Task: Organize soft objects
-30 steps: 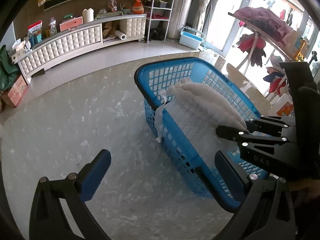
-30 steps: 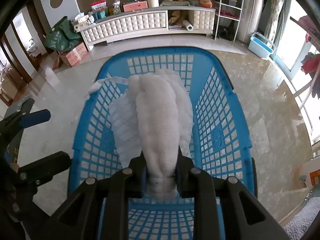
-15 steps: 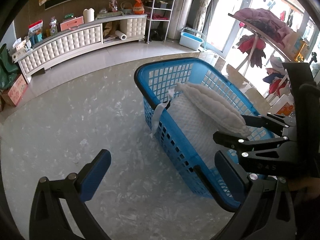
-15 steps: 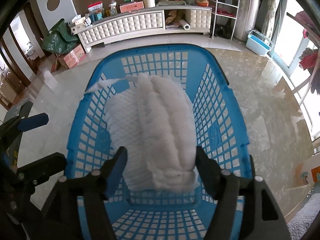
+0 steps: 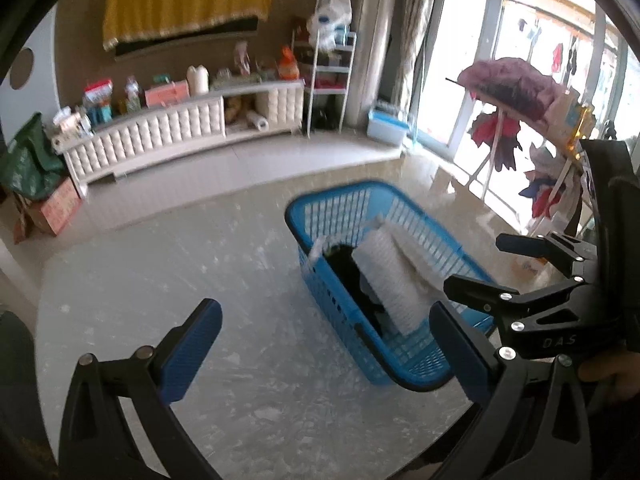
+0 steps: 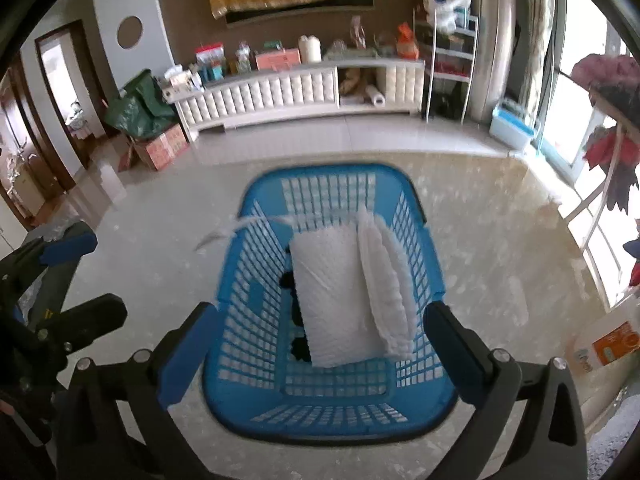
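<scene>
Both wrist views downward, sharing basket (image 5: 384,200)

Home living room: tufted white sideboard (image 6: 296,88), clothes rack (image 5: 516,92), curtains (image 5: 416,28)

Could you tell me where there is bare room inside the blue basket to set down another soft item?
In the blue basket, the near end between the folded white cloth and the near rim is bare mesh. A narrower strip runs along the left wall, with something dark beside the cloth. The right side is crowded: the cloth lies against that wall.
</scene>
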A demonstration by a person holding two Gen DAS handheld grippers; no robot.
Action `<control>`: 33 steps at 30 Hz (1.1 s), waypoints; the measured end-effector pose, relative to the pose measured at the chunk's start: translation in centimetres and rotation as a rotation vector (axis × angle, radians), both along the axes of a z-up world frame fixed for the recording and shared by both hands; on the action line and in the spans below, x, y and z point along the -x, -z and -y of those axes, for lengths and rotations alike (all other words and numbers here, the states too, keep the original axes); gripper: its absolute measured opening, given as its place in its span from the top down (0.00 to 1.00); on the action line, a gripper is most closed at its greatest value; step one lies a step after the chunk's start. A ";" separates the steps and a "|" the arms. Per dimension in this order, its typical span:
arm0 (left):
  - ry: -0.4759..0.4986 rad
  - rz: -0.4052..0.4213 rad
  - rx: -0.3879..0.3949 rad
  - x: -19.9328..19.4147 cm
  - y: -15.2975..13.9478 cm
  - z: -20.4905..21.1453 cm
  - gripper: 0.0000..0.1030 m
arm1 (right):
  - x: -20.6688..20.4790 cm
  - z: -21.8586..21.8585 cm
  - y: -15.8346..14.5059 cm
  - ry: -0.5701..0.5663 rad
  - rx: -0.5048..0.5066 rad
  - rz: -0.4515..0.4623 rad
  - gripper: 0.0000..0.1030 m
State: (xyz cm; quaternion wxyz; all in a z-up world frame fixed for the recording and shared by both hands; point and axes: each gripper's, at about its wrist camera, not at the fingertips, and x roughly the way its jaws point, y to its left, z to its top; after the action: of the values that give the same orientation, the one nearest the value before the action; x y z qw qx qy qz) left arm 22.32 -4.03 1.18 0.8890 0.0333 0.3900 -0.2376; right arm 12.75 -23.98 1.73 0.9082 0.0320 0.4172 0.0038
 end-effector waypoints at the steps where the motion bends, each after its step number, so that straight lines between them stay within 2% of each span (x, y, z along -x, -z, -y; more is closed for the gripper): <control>1: -0.010 0.025 0.005 0.9 -0.9 -0.5 0.00 | 0.5 -0.2 -0.5 -0.003 0.004 0.018 0.00; 6: -0.060 0.124 0.018 4.7 -4.0 -2.3 0.00 | 3.9 -1.3 -3.3 -0.017 0.032 0.129 0.00; 13: -0.102 0.192 0.053 9.7 -6.3 -4.2 0.00 | 7.1 -3.4 -5.5 -0.016 0.032 0.254 0.00; 20: -0.139 0.239 0.060 12.9 -7.8 -4.9 0.00 | 7.9 -5.1 -6.0 -0.044 0.040 0.287 0.00; 33: -0.169 0.265 0.029 14.7 -8.4 -4.9 0.00 | 8.3 -4.7 -5.4 -0.061 0.035 0.296 0.00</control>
State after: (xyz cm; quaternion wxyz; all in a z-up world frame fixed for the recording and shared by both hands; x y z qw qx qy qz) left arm 7.57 0.86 9.55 0.9499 0.0184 0.2673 -0.1611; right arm 4.49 -19.25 7.15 0.9598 0.0027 0.2793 0.0289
